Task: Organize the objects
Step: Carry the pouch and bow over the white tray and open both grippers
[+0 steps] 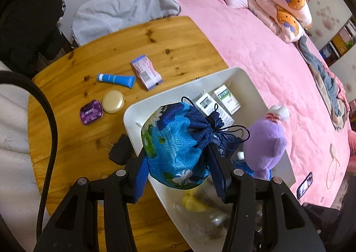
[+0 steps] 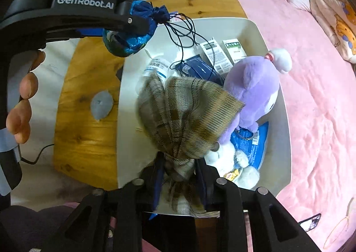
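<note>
Left wrist view: the left gripper (image 1: pixel 178 163) is closed on a blue drawstring pouch (image 1: pixel 173 143), which is held above the near left edge of the white bin (image 1: pixel 251 83). The step in hand is judged to be the transfer of the pouch into the bin; the next move calls for lowering it into a free space beside the purple plush toy (image 1: pixel 264 143) and parting the jaws. Left on the wooden tabletop (image 1: pixel 173 38) are a blue tube (image 1: pixel 116 79), a tissue pack (image 1: pixel 146 72), a purple mint tin (image 1: pixel 91 112), a round gold case (image 1: pixel 113 101) and a black plug (image 1: pixel 119 149). A pink bed (image 1: pixel 255 51) adjoins the tabletop.

Right wrist view: the right gripper (image 2: pixel 179 176) is clamped on the gathered neck of a plaid mesh bag (image 2: pixel 189 114), which is held over the bin's (image 2: pixel 262 36) contents. Two medicine boxes (image 2: pixel 222 54) lie at the far end. Whether the bag rests on the items beneath cannot be told.
</note>
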A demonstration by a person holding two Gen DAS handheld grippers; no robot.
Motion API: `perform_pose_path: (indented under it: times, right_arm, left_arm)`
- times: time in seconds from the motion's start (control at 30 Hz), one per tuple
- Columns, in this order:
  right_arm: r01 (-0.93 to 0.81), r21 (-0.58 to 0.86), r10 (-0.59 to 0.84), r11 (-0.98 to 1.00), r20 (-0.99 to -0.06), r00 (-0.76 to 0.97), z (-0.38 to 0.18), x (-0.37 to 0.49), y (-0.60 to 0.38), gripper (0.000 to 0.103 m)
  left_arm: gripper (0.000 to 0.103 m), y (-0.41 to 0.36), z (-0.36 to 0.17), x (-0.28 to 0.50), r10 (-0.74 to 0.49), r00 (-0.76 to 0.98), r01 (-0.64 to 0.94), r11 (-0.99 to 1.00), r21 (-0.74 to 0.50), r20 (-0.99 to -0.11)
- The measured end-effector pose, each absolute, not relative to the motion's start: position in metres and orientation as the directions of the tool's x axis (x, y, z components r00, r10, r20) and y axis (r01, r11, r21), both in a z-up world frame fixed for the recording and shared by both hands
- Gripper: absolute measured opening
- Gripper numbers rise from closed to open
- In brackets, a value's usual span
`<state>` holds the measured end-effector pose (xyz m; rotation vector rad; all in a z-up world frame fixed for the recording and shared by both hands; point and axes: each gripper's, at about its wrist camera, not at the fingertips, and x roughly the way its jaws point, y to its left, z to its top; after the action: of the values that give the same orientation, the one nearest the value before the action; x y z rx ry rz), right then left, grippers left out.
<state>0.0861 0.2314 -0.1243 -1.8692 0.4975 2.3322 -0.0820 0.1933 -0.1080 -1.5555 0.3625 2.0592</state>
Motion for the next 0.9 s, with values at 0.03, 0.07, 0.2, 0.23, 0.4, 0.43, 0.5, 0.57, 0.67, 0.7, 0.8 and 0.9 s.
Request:
perform_pose_path:
  times: [0.03, 0.07, 0.2, 0.23, 0.4, 0.43, 0.5, 0.57, 0.67, 0.7, 0.8, 0.9]
  right_arm:
    - [-0.289, 0.177, -0.108, -0.941, -0.965, -0.24, -0.123, 0.086, 0.232, 0.043]
    - [-0.291, 0.174, -0.103, -0.941, -0.964, -0.245, -0.122, 0.085, 0.231, 0.049]
    - [-0.293, 0.175, -0.088, -0.94, -0.954, -0.286, -0.115, 0.084, 0.232, 0.063]
    - [-0.29, 0.176, -0.09, -0.941, -0.953, -0.289, -0.114, 0.083, 0.233, 0.063]
    - [-0.285, 0.178, -0.09, -0.942, -0.951, -0.297, -0.112, 0.079, 0.232, 0.063]
    - [-0.283, 0.177, -0.089, -0.943, -0.95, -0.299, -0.111, 0.079, 0.232, 0.063]
    - [-0.278, 0.172, -0.085, -0.945, -0.95, -0.3, -0.111, 0.079, 0.231, 0.063]
    - [-0.269, 0.17, -0.083, -0.948, -0.949, -0.305, -0.11, 0.077, 0.228, 0.063]
    - [-0.259, 0.161, -0.076, -0.952, -0.947, -0.311, -0.107, 0.074, 0.227, 0.063]
    - [-0.256, 0.16, -0.074, -0.953, -0.947, -0.314, -0.105, 0.073, 0.227, 0.063]
    - [-0.242, 0.155, -0.071, -0.958, -0.943, -0.324, -0.101, 0.069, 0.227, 0.063]
    - [-0.224, 0.15, -0.069, -0.963, -0.94, -0.335, -0.096, 0.064, 0.226, 0.063]
  left_arm:
    - [0.056, 0.193, -0.11, -0.082, 0.249, -0.188, -0.553, -0.826, -0.108, -0.95]
    - [0.057, 0.192, -0.111, -0.083, 0.251, -0.181, -0.551, -0.827, -0.113, -0.951]
    - [0.078, 0.194, -0.111, -0.084, 0.248, -0.186, -0.554, -0.826, -0.107, -0.951]
    - [0.085, 0.194, -0.109, -0.084, 0.247, -0.195, -0.556, -0.825, -0.1, -0.949]
    - [0.086, 0.196, -0.105, -0.083, 0.246, -0.221, -0.573, -0.816, -0.079, -0.944]
    - [0.086, 0.196, -0.104, -0.083, 0.248, -0.221, -0.573, -0.816, -0.08, -0.943]
    - [0.086, 0.195, -0.102, -0.084, 0.25, -0.221, -0.574, -0.815, -0.082, -0.943]
    - [0.086, 0.193, -0.1, -0.084, 0.249, -0.231, -0.572, -0.817, -0.076, -0.941]
    - [0.086, 0.19, -0.097, -0.085, 0.247, -0.244, -0.57, -0.819, -0.067, -0.938]
    - [0.086, 0.19, -0.095, -0.086, 0.245, -0.248, -0.567, -0.821, -0.065, -0.937]
    - [0.086, 0.183, -0.091, -0.089, 0.244, -0.262, -0.555, -0.83, -0.061, -0.934]
    - [0.086, 0.173, -0.084, -0.094, 0.239, -0.283, -0.534, -0.844, -0.055, -0.929]
